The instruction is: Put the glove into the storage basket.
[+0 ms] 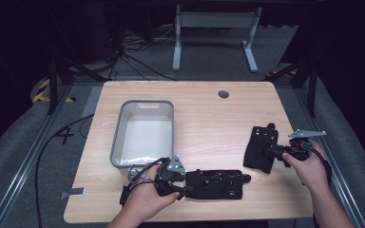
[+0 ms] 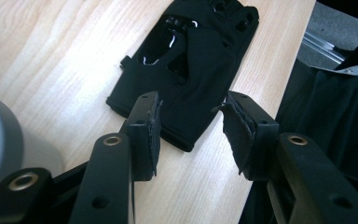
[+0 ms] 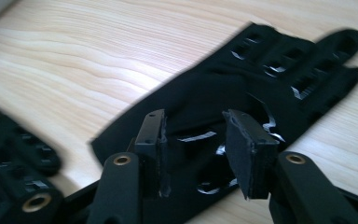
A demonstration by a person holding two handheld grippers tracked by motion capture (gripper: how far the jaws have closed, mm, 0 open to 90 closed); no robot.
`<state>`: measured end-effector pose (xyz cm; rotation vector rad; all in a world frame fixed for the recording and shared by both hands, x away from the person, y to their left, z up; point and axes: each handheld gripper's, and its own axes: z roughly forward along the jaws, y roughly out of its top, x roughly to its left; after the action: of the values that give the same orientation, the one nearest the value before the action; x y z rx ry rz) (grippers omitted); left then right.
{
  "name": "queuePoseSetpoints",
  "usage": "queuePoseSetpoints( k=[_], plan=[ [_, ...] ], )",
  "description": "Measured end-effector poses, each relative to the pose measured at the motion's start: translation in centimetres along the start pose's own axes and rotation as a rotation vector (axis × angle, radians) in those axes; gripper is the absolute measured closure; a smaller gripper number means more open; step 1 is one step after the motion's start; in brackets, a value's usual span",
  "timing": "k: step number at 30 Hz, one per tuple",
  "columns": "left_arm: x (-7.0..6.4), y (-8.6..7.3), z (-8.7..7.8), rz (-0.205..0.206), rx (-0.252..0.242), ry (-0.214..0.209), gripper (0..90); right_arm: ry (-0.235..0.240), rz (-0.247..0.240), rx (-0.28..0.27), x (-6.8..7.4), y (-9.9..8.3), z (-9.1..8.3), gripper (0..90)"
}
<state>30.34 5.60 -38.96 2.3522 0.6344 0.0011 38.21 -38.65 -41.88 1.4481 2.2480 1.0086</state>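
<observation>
Beside gloves (image 1: 217,184), grey bin (image 1: 118,137), wooden table (image 1: 209,114)

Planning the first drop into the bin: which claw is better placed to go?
Left, probably. The left claw sits at the near glove, right beside the bin, jaws open around its cuff. The right claw is over the far glove, farther from the bin.

In the right gripper view, the second glove (image 3: 14,154) at lower left is blurred and cut off by the frame's edge. In the left gripper view, the grey bin (image 2: 0,140) is cropped at the left edge. In the high view, the left gripper (image 1: 171,183) hides the near glove's (image 1: 216,184) cuff.
</observation>
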Motion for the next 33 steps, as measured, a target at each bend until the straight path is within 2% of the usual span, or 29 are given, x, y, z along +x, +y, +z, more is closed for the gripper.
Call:
queuePoseSetpoints(
  k=[2,5,8,18,23,27,31,33],
  plan=[
    [0.0,-0.2,0.0,-0.004,0.004,0.003,56.9,-0.010,0.008,0.004,-0.3,-0.1,0.1,57.9],
    [0.1,-0.3,-0.4,-0.008,-0.005,0.012,56.8,-0.059,0.043,0.008,-1.6,-0.4,0.5,56.0],
    [0.1,-0.4,-0.4,-0.009,0.001,0.014,56.7,-0.088,0.061,0.024,-2.1,-0.6,0.8,55.7],
    [0.2,-0.6,-0.2,-0.013,0.008,0.010,56.4,-0.132,0.041,0.036,-2.2,-0.6,1.9,52.5],
    [0.1,-0.6,-0.2,-0.012,0.007,0.011,56.3,-0.137,0.031,0.046,-2.0,-0.5,2.3,51.9],
    [0.1,-0.5,-0.3,-0.009,0.007,0.012,56.3,-0.130,0.021,0.032,-1.8,-0.2,2.1,51.9],
    [0.2,-0.5,-0.3,-0.009,0.006,0.015,56.3,-0.094,0.006,0.020,-1.1,0.8,2.0,52.3],
    [0.2,-0.5,-0.2,-0.008,0.007,0.014,56.3,-0.071,-0.014,0.020,-0.3,2.0,2.3,52.9]
  ],
)
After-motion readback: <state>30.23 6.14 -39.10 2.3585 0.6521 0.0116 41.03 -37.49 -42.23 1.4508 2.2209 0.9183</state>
